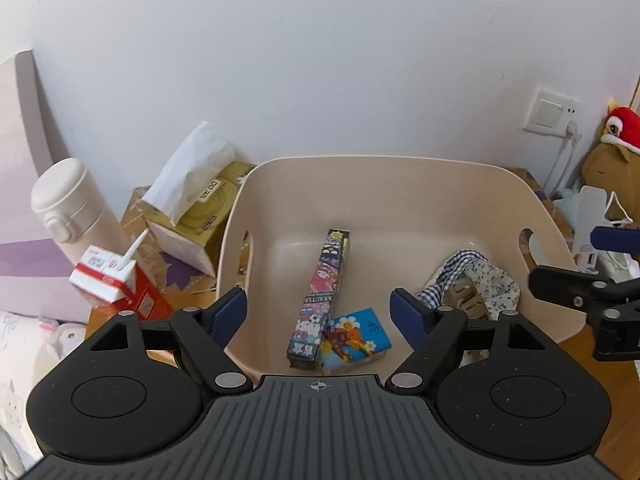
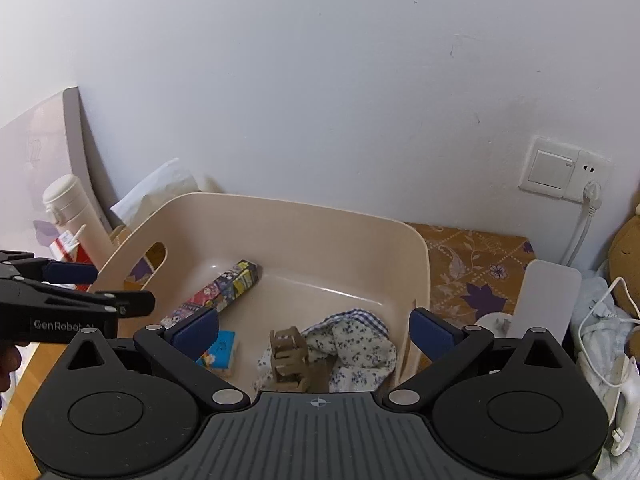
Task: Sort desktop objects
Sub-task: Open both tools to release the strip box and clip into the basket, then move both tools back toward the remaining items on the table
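A beige plastic bin (image 1: 400, 184) (image 2: 280, 216) stands against the wall. Inside lie a long cartoon-printed box (image 1: 320, 296) (image 2: 224, 292), a blue tissue pack (image 1: 352, 338) (image 2: 218, 354), a tan hair claw (image 1: 466, 302) (image 2: 288, 356) and a floral and checked cloth (image 1: 488, 280) (image 2: 360, 340). My left gripper (image 1: 320, 312) is open and empty above the bin's near rim. My right gripper (image 2: 314, 334) is open and empty over the bin's right part, above the hair claw; it shows at the right edge of the left wrist view (image 1: 584, 292).
Left of the bin stand a tissue box (image 1: 200, 208), a red and white milk carton (image 1: 116, 280) and a white thermos (image 1: 72, 208). Right of it are a wall socket (image 2: 560, 172), a white stand (image 2: 548, 300), cables and a plush toy (image 1: 616, 152).
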Demonstrator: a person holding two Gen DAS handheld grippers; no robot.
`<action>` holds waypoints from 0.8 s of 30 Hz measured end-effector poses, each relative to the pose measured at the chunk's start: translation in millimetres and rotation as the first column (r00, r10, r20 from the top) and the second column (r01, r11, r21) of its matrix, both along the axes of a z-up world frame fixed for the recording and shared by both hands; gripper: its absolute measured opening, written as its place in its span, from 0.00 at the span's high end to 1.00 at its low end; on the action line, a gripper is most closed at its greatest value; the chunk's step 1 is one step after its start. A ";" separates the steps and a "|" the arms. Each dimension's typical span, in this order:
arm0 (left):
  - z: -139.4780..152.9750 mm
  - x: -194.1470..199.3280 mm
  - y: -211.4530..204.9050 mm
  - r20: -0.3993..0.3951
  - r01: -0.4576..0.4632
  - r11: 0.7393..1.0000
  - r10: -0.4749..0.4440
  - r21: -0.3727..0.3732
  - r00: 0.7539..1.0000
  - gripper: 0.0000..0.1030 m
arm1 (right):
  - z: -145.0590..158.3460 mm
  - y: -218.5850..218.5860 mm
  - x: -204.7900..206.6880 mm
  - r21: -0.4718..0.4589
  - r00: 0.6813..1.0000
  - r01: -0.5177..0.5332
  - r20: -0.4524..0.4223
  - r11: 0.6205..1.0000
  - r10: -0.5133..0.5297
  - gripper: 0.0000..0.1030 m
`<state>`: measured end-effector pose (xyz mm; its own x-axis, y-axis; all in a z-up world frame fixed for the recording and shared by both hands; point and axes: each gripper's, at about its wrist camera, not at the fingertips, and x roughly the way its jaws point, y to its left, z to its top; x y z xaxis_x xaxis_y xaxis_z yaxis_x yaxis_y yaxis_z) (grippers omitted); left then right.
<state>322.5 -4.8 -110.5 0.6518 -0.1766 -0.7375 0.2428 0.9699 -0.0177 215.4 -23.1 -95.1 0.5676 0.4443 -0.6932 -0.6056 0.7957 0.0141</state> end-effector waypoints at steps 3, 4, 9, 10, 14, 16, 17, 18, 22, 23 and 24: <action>3.6 -9.5 2.5 -0.003 -0.016 1.000 0.016 -0.009 1.000 0.22 | 3.1 -9.4 -4.9 0.003 1.000 0.007 -0.004 1.000 -0.007 0.00; 5.0 -13.3 3.8 -0.001 -0.019 1.000 0.019 -0.011 1.000 0.22 | 4.1 -12.5 -6.2 0.005 1.000 0.010 -0.006 1.000 -0.010 0.00; 8.0 -29.7 12.0 -0.003 -0.041 0.999 0.041 -0.019 0.999 0.21 | 4.9 -26.9 -14.6 0.012 0.999 0.030 -0.015 0.999 -0.029 0.00; 8.0 -32.7 13.8 -0.008 -0.049 0.999 0.049 -0.022 0.999 0.21 | 4.3 -31.0 -16.6 0.014 0.999 0.037 -0.019 0.999 -0.037 0.00; 5.8 -44.8 23.3 -0.032 -0.083 0.996 0.082 -0.040 0.996 0.21 | -1.0 -45.4 -24.7 0.020 0.998 0.051 -0.050 0.999 -0.050 0.00; 3.0 -50.7 27.8 -0.040 -0.101 0.994 0.100 -0.033 0.994 0.20 | -5.3 -51.9 -29.1 0.007 0.997 0.048 -0.060 0.999 -0.048 0.00; 0.4 -54.1 30.3 -0.044 -0.108 0.994 0.106 -0.028 0.993 0.20 | -6.1 -56.0 -31.2 0.001 0.997 0.046 -0.065 0.999 -0.046 0.00; -2.6 -58.1 33.0 -0.048 -0.115 0.993 0.114 -0.020 0.992 0.20 | -8.1 -59.5 -33.5 -0.003 0.996 0.043 -0.074 0.999 -0.043 0.00; -15.7 -70.5 42.5 -0.076 -0.140 0.990 0.140 0.008 0.987 0.20 | -16.6 -68.5 -39.4 -0.016 0.993 0.037 -0.111 0.999 -0.038 0.00; -19.5 -74.2 45.0 -0.085 -0.142 0.990 0.143 0.014 0.986 0.20 | -19.1 -70.4 -41.5 -0.024 0.992 0.036 -0.117 0.999 -0.039 0.00; -23.0 -77.2 47.4 -0.093 -0.144 0.989 0.145 0.019 0.985 0.20 | -22.2 -72.7 -43.2 -0.031 0.991 0.036 -0.125 0.999 -0.040 0.00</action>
